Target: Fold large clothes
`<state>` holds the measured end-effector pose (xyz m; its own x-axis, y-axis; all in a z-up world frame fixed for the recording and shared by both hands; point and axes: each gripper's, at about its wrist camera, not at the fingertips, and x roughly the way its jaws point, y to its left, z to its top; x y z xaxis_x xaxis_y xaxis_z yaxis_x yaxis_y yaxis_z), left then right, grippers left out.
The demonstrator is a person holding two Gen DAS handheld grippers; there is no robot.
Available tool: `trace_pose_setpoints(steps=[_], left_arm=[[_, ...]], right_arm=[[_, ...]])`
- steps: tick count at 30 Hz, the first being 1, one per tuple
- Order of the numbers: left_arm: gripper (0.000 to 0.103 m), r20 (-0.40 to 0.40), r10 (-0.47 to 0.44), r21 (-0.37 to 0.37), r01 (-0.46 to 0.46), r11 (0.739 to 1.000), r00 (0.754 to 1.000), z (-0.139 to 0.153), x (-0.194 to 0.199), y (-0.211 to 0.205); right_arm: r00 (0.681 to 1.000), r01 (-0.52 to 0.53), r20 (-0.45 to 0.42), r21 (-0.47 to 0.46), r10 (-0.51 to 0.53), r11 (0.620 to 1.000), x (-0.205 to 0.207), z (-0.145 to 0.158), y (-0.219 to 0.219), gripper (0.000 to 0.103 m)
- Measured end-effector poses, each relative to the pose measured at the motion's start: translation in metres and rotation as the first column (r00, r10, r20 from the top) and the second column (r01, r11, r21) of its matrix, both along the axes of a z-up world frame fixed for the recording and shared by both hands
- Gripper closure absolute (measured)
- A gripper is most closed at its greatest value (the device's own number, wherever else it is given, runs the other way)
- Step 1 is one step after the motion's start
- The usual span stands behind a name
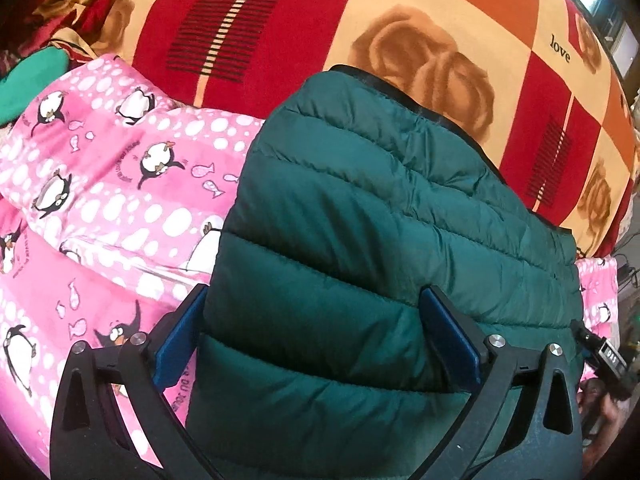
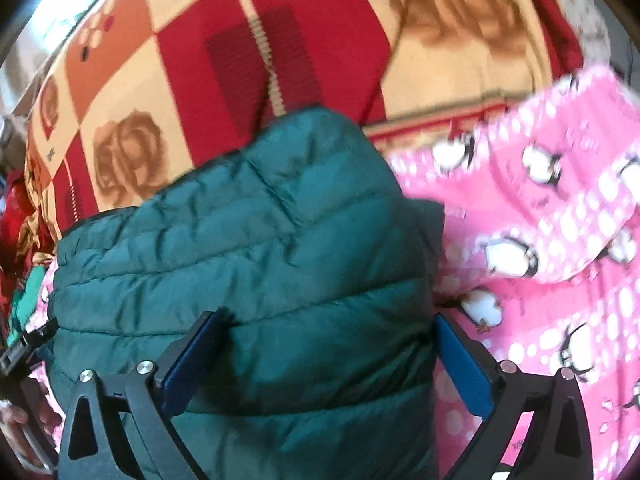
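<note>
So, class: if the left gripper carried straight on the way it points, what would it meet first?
Most likely the dark green quilted puffer jacket. It fills the space between and ahead of the open left gripper. How near the jacket lies is hard to judge.

Red-and-cream rose blanket (image 1: 420,60) beside pink penguin quilt (image 1: 100,184).

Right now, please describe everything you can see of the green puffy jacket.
The green jacket is dark green, quilted in horizontal padded rows, of smooth, slightly shiny fabric with dark trim along its far edge. It lies folded into a compact block on the pink penguin blanket, its far end over the red and cream checked cover. The open left tool and open right tool straddle its near end, one at each side.
</note>
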<state>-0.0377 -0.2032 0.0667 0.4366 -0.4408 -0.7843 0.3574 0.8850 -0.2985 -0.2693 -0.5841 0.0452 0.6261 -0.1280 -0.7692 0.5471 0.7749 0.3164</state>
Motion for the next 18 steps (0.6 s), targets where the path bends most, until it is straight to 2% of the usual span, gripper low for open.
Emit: trace_pose_setpoints(steps=[4,12,18], left_arm=[[0.000,-0.002,-0.024,-0.013,0.024,1.000,1.000,-0.004,0.005,-0.004],[0.000,-0.049,-0.071,-0.057,0.068,0.996,0.996,-0.014,0.021,-0.009],[0.000,-0.046,-0.081,-0.078,0.078,0.994,0.996,-0.020,0.023,-0.010]], right_arm=[[0.999,-0.013,0.050,0.149,0.005,0.989,0.002,-0.017,-0.022,0.000],[0.997,-0.076,0.016,0.187,0.074,0.979,0.025,-0.023,-0.037,0.000],[0.993,-0.119,-0.005,0.161,0.121,0.980,0.040,-0.024,-0.034,0.000]])
